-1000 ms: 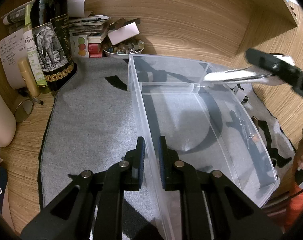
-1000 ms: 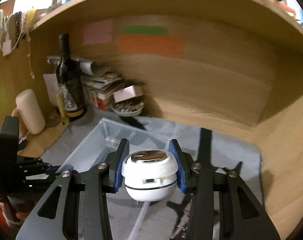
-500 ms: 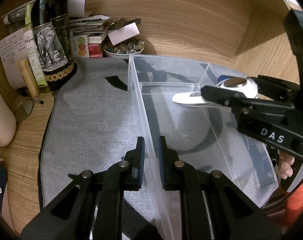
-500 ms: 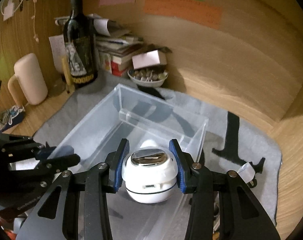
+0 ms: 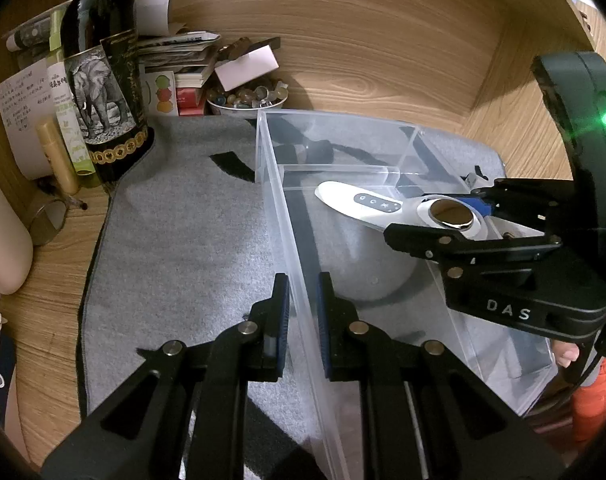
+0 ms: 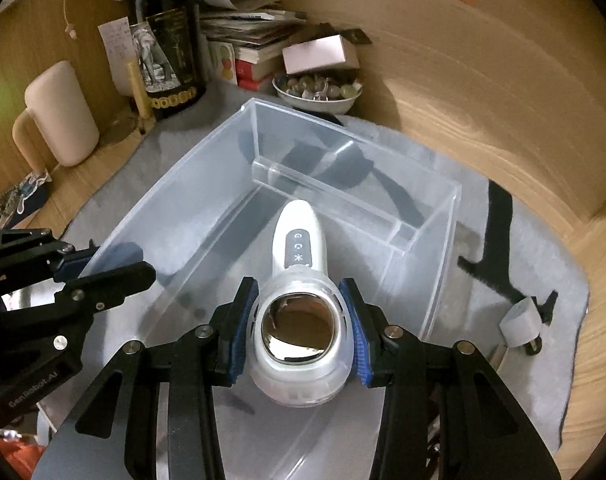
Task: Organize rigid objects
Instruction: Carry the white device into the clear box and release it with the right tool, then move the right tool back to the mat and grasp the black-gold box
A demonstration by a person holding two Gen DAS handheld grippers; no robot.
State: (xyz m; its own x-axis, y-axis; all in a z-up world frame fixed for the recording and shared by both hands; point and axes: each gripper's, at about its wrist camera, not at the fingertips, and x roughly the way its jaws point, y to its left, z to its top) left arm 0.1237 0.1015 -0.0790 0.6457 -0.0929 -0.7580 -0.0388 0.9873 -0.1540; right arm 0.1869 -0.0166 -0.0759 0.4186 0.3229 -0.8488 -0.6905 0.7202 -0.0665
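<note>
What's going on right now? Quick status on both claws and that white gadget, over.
Left gripper clamped on clear bin wall. Right gripper holding white handheld device over the bin's large compartment. Nothing blocking below.

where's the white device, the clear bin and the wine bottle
white device (image 6: 299, 240): right wrist view, on its button panel
clear bin (image 5: 293, 216): left wrist view, on its left wall
wine bottle (image 5: 103, 92): left wrist view, on its elephant label

"DAS" on right gripper (image 5: 459, 216); "GenRobot.AI" on left gripper (image 6: 103, 264).
</note>
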